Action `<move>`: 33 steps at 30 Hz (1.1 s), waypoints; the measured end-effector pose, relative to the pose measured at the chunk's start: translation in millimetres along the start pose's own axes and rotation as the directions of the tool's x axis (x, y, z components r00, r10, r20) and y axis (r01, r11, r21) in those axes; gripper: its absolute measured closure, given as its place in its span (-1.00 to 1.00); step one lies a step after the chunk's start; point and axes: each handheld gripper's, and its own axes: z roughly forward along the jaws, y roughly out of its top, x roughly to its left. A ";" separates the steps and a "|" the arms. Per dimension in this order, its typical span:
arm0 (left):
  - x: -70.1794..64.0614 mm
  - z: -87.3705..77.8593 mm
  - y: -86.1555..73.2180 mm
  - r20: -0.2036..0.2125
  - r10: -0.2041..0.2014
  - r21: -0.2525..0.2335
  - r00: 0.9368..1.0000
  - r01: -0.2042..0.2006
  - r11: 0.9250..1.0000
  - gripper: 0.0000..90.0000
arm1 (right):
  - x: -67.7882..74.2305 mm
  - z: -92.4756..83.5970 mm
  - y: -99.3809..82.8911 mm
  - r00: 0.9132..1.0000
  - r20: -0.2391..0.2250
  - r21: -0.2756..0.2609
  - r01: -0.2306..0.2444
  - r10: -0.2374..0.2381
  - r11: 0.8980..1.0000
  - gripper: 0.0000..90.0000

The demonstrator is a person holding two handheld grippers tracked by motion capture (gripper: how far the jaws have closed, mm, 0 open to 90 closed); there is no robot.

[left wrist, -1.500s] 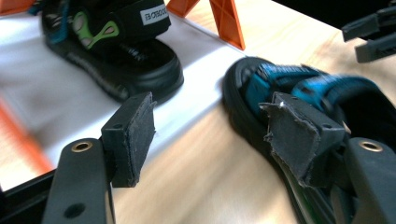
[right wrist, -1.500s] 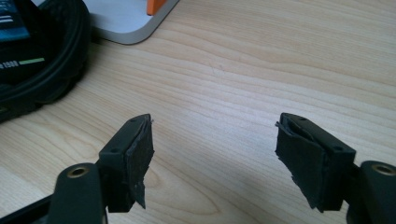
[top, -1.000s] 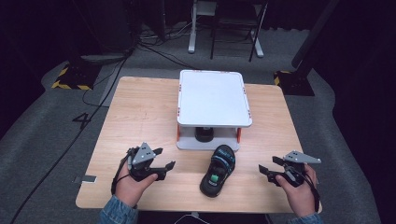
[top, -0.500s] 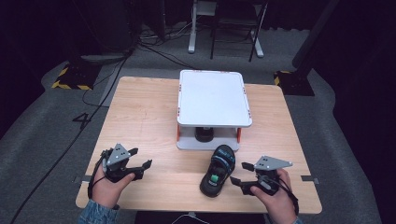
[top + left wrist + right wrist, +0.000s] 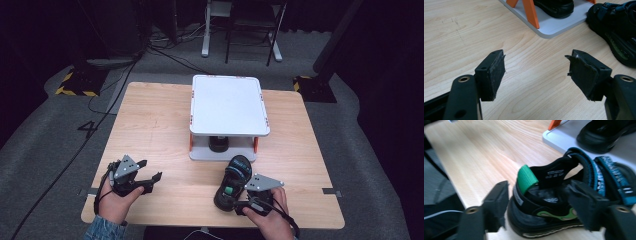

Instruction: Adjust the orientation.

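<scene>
Two sets of tongs sit low over the near edge of my wooden bench point(image 5: 150, 125), and one sandal point(image 5: 231, 182) lies between them, much closer to the right. From the high view, my right tongs point(image 5: 248, 202) are at the sandal's heel, which faces the near edge; the toe points away, toward the white two-tier rack point(image 5: 227, 105) at the middle of the bench. The sandal's long axis runs near-to-far with a slight lean, the toe further right than the heel.

In the right gripper view, the right tongs are spread wide, with one jaw on either side of the heel and the green pull tab point(image 5: 527, 178) between them. I cannot tell whether either pad touches the sandal yet; nothing is gripped. The blue straps point(image 5: 599, 177) lie beyond, toward the toe, so these tongs look along the sandal's length from behind.

My left tongs point(image 5: 149, 179) hover well off to the left over bare wood, also spread and empty, as the left gripper view confirms. From there the sandal lies off to the right and ahead.

A second dark shoe point(image 5: 606, 133) rests on the rack's lower shelf, between orange legs point(image 5: 530, 11). My judgement: the right hand is the one placed to close across the heel, with the rack the likely destination.
</scene>
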 end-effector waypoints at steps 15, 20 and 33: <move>0.8 2.7 -1.3 0.001 -0.006 0.007 1.000 0.006 1.000 -0.34 | -8.4 -8.5 0.7 0.989 -0.077 0.091 0.132 -0.126 0.987 0.82; 0.6 4.7 0.2 0.009 -0.005 0.007 1.000 0.005 1.000 -0.34 | -14.2 -23.2 -2.1 0.989 -0.071 0.122 0.136 -0.128 0.983 0.72; 0.0 10.1 3.5 0.022 0.005 0.010 1.000 -0.005 1.000 -0.34 | -42.9 -60.5 -14.0 0.998 0.016 0.146 0.050 -0.053 0.988 0.46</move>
